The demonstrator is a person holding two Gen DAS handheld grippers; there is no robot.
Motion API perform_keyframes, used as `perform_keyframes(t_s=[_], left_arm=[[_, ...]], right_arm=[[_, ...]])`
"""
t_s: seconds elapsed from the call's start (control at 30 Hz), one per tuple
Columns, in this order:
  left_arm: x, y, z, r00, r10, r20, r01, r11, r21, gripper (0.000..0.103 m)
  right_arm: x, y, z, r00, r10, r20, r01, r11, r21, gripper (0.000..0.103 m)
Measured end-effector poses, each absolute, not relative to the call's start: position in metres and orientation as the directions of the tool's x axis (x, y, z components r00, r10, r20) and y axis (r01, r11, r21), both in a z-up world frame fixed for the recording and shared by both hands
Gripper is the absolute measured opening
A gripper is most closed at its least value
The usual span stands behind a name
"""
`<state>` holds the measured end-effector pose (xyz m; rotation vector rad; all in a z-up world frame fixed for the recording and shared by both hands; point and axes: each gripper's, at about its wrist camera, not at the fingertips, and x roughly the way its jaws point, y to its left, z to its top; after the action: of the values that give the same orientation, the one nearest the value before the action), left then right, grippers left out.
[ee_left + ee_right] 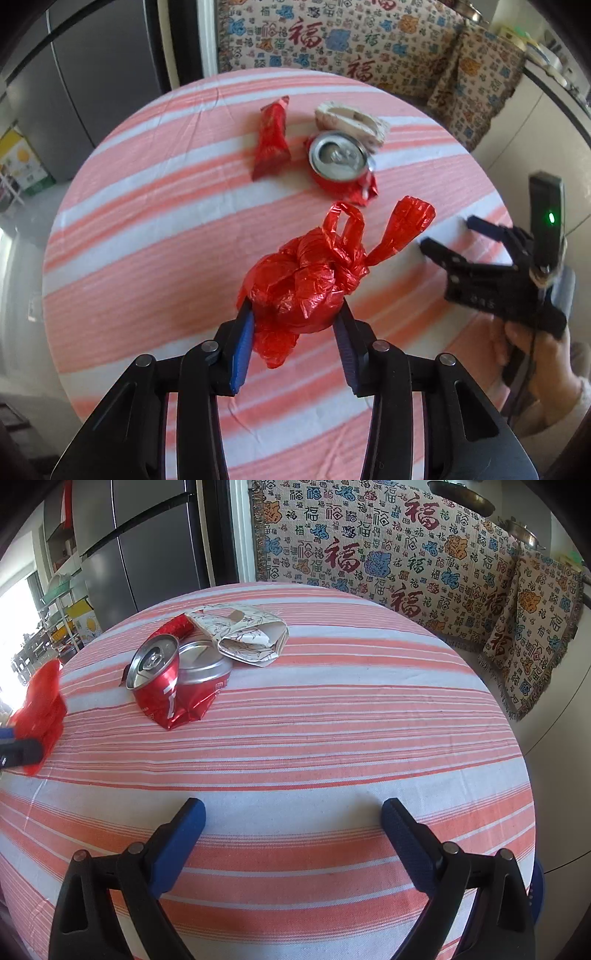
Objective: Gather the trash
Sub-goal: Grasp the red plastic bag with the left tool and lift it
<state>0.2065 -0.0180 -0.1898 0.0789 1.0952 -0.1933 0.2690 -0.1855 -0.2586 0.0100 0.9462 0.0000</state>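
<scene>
My left gripper (295, 317) is shut on a tied red plastic bag (306, 280) and holds it above the striped table (147, 229). The bag also shows at the left edge of the right wrist view (42, 705). A crushed red can (340, 162) (173, 679), a red foil wrapper (271, 138) (175, 627) and a folded patterned paper carton (354, 122) (247, 635) lie together toward the table's far side. My right gripper (293, 812) is open and empty over the near table; it shows at the right of the left wrist view (448, 236).
A patterned throw covers a sofa (406, 554) behind the table, with a matching cushion (535, 627) at right. A grey fridge (147, 546) stands at back left. Boxes and a rack (70, 620) sit on the floor at far left.
</scene>
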Motion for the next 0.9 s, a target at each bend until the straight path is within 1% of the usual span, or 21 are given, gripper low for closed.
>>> perform_keyframes(t_s=[0.07, 0.1, 0.13, 0.2, 0.23, 0.33, 0.4, 0.5, 0.53, 0.57, 0.6, 0.63, 0.7, 0.73, 0.8, 0.9], left_arm=[[0.191, -0.027, -0.197, 0.434, -0.11, -0.894, 0.202, 0.979, -0.022, 0.055], [0.187, -0.03, -0.2, 0.433, -0.116, -0.894, 0.214, 0.977, -0.023, 0.067], [0.185, -0.033, -0.201, 0.444, -0.123, -0.887, 0.229, 0.973, -0.021, 0.077], [0.186, -0.04, -0.203, 0.473, -0.148, -0.869, 0.288, 0.958, -0.007, 0.083], [0.188, -0.042, -0.204, 0.482, -0.163, -0.861, 0.325, 0.946, 0.002, 0.083], [0.195, -0.054, -0.214, 0.512, -0.168, -0.842, 0.433, 0.897, 0.084, 0.088], [0.196, -0.06, -0.222, 0.508, -0.194, -0.839, 0.491, 0.865, 0.097, 0.088], [0.199, -0.061, -0.231, 0.496, -0.259, -0.829, 0.526, 0.849, 0.049, 0.088], [0.198, -0.06, -0.233, 0.491, -0.282, -0.824, 0.532, 0.846, 0.028, 0.084], [0.198, -0.059, -0.234, 0.483, -0.3, -0.822, 0.537, 0.844, 0.007, 0.078], [0.198, -0.059, -0.234, 0.487, -0.3, -0.82, 0.532, 0.847, 0.006, 0.065], [0.198, -0.058, -0.232, 0.498, -0.292, -0.817, 0.525, 0.851, 0.016, 0.049], [0.196, -0.053, -0.228, 0.503, -0.299, -0.811, 0.497, 0.867, -0.011, 0.048], [0.196, -0.048, -0.225, 0.523, -0.282, -0.804, 0.46, 0.888, -0.012, 0.048], [0.196, -0.035, -0.224, 0.55, -0.237, -0.801, 0.382, 0.924, -0.01, 0.047], [0.201, -0.009, -0.225, 0.573, -0.144, -0.806, 0.219, 0.976, -0.019, 0.047]], right_arm=[[0.269, -0.186, -0.259, 0.585, 0.005, -0.811, 0.004, 1.0, 0.009, 0.098], [0.269, -0.186, -0.259, 0.585, 0.005, -0.811, 0.004, 1.0, 0.009, 0.098], [0.269, -0.185, -0.259, 0.585, 0.005, -0.811, 0.004, 1.0, 0.009, 0.098], [0.269, -0.186, -0.259, 0.585, 0.005, -0.811, 0.004, 1.0, 0.009, 0.098], [0.269, -0.186, -0.259, 0.585, 0.005, -0.811, 0.004, 1.0, 0.009, 0.098], [0.27, -0.186, -0.259, 0.585, 0.006, -0.811, 0.003, 1.0, 0.009, 0.098], [0.27, -0.186, -0.259, 0.585, 0.006, -0.811, 0.003, 1.0, 0.009, 0.098], [0.27, -0.186, -0.259, 0.585, 0.006, -0.811, 0.003, 1.0, 0.009, 0.098], [0.27, -0.186, -0.259, 0.585, 0.006, -0.811, 0.003, 1.0, 0.009, 0.098], [0.27, -0.186, -0.259, 0.585, 0.006, -0.811, 0.003, 1.0, 0.01, 0.099], [0.27, -0.186, -0.259, 0.585, 0.006, -0.811, 0.003, 1.0, 0.01, 0.098], [0.27, -0.186, -0.259, 0.585, 0.006, -0.811, 0.003, 1.0, 0.01, 0.099], [0.27, -0.186, -0.259, 0.585, 0.006, -0.811, 0.003, 1.0, 0.01, 0.099], [0.27, -0.186, -0.259, 0.585, 0.006, -0.811, 0.003, 1.0, 0.01, 0.099], [0.27, -0.186, -0.259, 0.585, 0.007, -0.811, 0.003, 1.0, 0.01, 0.099], [0.269, -0.186, -0.259, 0.585, 0.008, -0.811, 0.002, 1.0, 0.011, 0.099]])
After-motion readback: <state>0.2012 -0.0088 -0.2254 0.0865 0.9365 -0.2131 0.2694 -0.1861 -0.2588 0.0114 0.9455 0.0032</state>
